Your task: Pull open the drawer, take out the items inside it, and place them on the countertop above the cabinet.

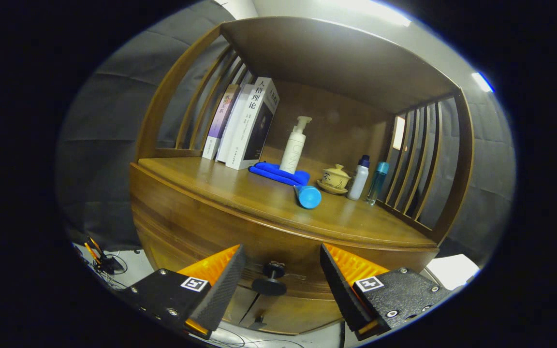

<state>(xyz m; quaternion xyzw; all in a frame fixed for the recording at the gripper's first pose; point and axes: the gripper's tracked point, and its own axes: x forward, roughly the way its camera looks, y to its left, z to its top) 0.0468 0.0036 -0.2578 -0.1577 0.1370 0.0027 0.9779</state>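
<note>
the tongs are standing wide apart, gripping nothing, with the dark drawer knob sitting between their fingers on the closed drawer. beyond, on the desk, a blue tube is lying near a blue cloth, a white pump bottle, a lidded teacup, two small bottles and leaning books.

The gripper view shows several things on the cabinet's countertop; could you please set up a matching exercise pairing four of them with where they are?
Things:
1. pump bottle
2. blue tube
3. lidded teacup
4. drawer knob

Places:
A. between the open fingers of the gripper
B. standing at the back edge of the folded blue cloth
C. lying on its side on the countertop, in front of the cloth
D. beside the white bottle with a dark cap

Pairs: 1-B, 2-C, 3-D, 4-A
</note>
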